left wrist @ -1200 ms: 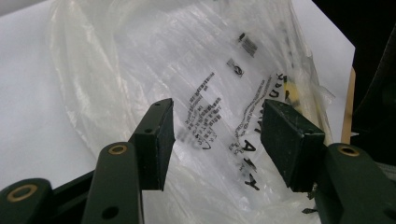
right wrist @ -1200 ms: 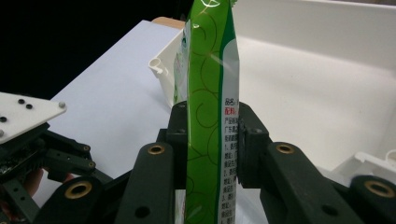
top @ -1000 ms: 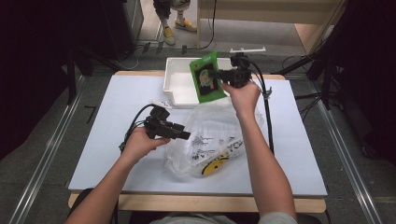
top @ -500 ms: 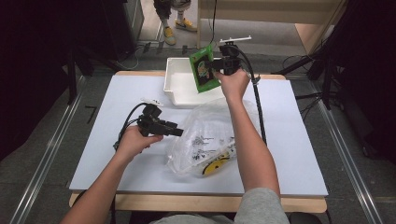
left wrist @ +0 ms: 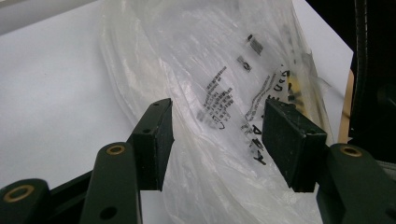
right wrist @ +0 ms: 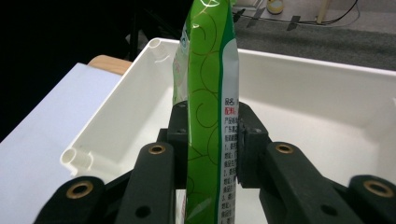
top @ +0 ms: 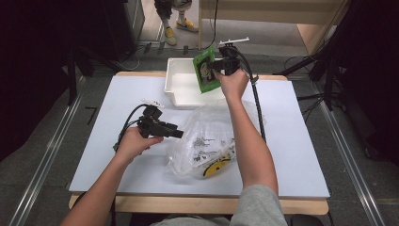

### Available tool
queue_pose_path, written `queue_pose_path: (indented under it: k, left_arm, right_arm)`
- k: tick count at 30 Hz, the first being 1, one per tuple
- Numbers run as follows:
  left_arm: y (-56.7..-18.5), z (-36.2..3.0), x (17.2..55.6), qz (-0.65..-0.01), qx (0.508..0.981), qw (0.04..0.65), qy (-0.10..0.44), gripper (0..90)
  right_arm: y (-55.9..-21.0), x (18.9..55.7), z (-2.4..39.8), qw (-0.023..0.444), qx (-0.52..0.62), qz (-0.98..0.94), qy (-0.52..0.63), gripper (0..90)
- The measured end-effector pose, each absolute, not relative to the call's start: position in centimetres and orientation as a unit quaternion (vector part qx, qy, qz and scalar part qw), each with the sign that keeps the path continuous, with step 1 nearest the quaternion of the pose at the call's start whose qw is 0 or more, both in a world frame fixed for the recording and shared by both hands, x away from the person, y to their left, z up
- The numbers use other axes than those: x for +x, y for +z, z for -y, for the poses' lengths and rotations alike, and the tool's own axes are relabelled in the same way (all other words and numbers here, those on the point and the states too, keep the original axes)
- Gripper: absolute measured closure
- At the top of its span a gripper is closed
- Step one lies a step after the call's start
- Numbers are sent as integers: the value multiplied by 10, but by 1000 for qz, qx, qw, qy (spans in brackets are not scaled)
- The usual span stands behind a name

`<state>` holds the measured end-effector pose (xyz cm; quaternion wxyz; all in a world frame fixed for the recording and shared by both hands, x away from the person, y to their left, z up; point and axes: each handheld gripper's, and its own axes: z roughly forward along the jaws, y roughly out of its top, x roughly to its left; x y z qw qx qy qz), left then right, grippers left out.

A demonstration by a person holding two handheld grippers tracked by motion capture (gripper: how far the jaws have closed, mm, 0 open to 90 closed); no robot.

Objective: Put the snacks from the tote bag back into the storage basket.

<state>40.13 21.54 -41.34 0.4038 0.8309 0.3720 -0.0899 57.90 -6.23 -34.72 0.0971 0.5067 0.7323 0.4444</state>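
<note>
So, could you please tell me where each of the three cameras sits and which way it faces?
High view: above the person's side, facing forward and down on the white table; both forearms show.
Left gripper view: rides the left gripper, open jaws toward the crinkled clear plastic bag.
Right gripper view: rides the right gripper, clamping the green snack packet above the white plastic bin.
Shared: high view also shows bag, packet, bin.

green swirl-patterned packet [right wrist: 205, 116], white bin [top: 181, 87], clear black-printed bag [left wrist: 224, 93]
</note>
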Motion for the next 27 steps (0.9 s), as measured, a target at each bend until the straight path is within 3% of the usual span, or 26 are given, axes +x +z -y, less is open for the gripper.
queue_pose_path:
  k: [27]
  left_arm:
    - [-413, -220, 403, -371, 832, 403, -89, 443]
  right_arm:
    - [-362, 619, 50, 127, 530, -728, 417, 738]
